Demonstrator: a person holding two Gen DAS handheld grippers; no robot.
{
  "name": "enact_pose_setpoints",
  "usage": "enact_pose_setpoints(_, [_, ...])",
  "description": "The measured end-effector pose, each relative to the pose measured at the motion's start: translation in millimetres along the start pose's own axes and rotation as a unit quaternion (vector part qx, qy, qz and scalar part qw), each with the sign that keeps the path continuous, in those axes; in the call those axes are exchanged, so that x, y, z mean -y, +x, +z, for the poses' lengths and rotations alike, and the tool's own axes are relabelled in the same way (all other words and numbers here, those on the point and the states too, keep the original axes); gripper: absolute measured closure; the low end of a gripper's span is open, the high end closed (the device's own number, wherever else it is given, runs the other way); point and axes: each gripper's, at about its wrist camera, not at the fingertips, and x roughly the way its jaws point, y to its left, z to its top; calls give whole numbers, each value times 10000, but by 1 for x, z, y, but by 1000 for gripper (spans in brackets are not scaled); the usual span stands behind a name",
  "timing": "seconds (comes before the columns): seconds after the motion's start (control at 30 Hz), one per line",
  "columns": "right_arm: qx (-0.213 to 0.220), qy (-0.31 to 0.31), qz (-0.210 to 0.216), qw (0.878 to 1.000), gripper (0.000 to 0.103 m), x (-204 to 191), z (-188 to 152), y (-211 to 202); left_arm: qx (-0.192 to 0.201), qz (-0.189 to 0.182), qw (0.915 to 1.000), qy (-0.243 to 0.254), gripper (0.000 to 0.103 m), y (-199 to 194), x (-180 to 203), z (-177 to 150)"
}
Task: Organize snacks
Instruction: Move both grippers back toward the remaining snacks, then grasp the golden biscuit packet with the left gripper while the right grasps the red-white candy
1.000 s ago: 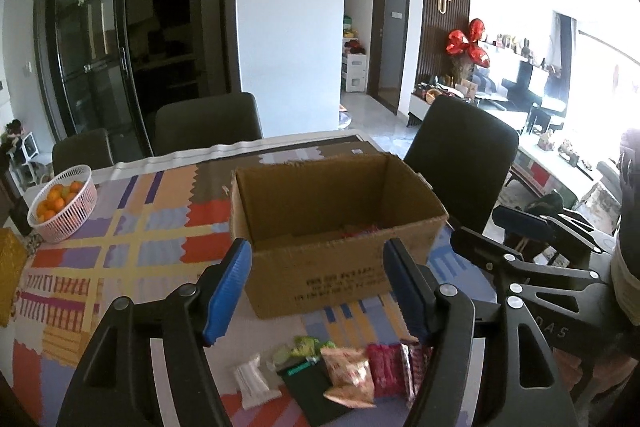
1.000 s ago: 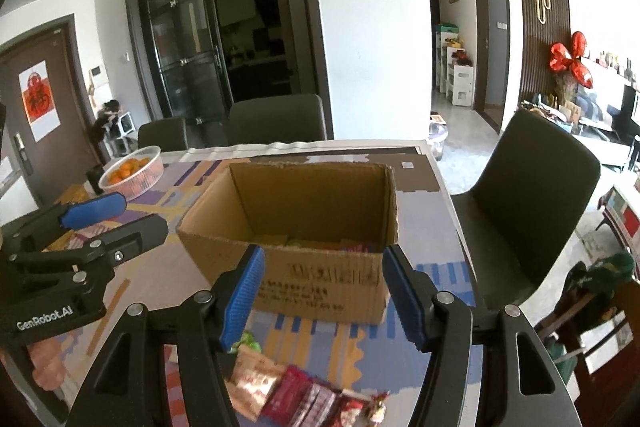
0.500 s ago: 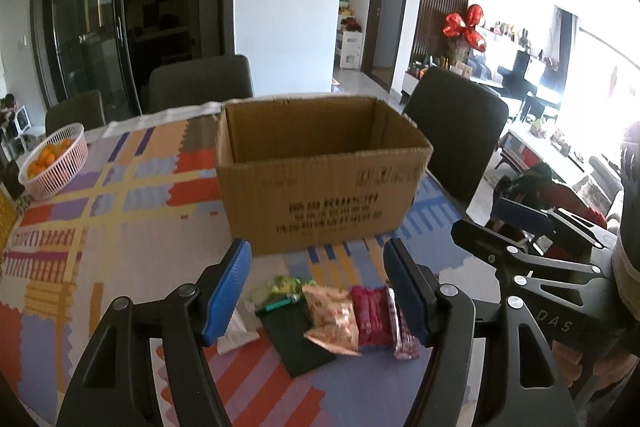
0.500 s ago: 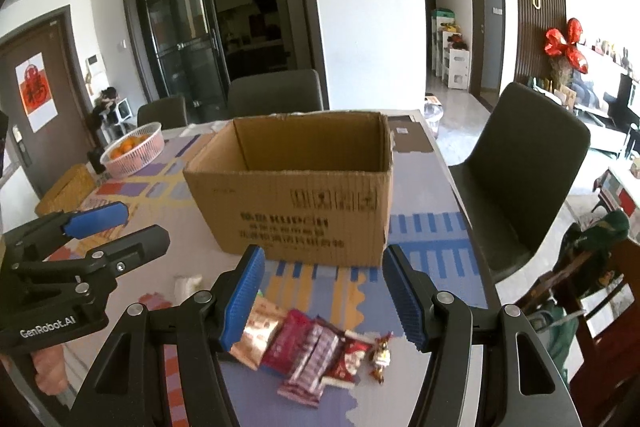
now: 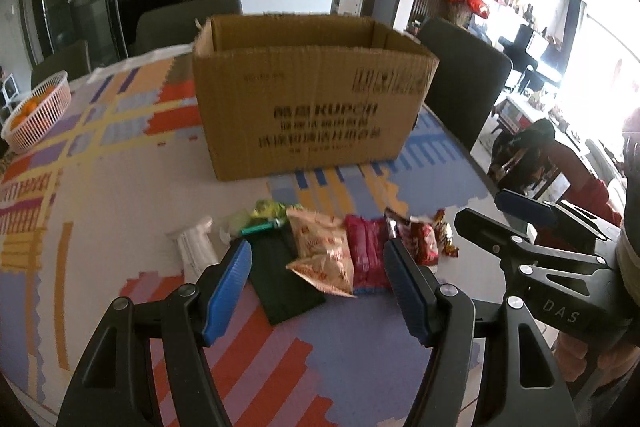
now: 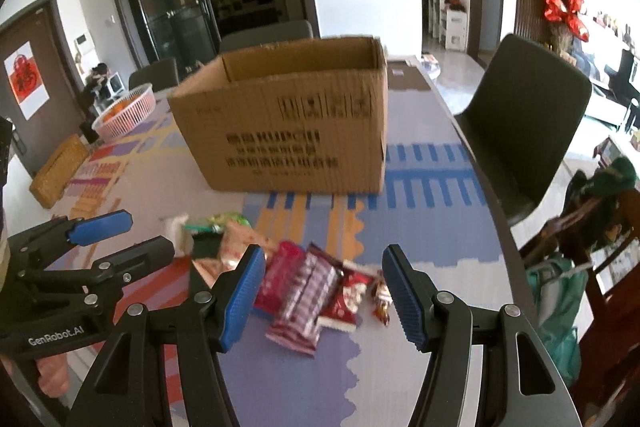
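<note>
Left wrist view: step looks like the approach to a pick. Left gripper (image 5: 316,283) hangs wide and empty above an orange crinkled snack bag (image 5: 322,253); right gripper (image 6: 322,293) likewise wide and empty over pink and red wrappers (image 6: 308,287). Next move probably needs a descent, then closing on one packet. Open brown cardboard box (image 5: 308,99) stands just behind the snacks on the patchwork-patterned tablecloth (image 5: 100,163); dark chairs (image 6: 532,123) around.

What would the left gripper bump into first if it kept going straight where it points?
Probably the orange snack bag, which lies between the open left gripper's fingers in its view; depth is hard to judge.
</note>
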Motion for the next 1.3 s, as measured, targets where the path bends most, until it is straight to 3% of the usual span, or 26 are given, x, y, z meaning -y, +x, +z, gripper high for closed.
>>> enact_pose_setpoints(0.23, [-332,97,-83,9994,42,7,-14,21,-312,-77,9995,-13,36,30,-4,-8])
enact_pose_setpoints(0.73, [-874,456,101,9951,62,21,-30,61,-657,-173,9977,36,38,74,-5,-3])
enact_pose_setpoints(1.3, [-1140,699,154,9909,73,29,-31,87,-933,-270,9952,-108,54,103,-5,1])
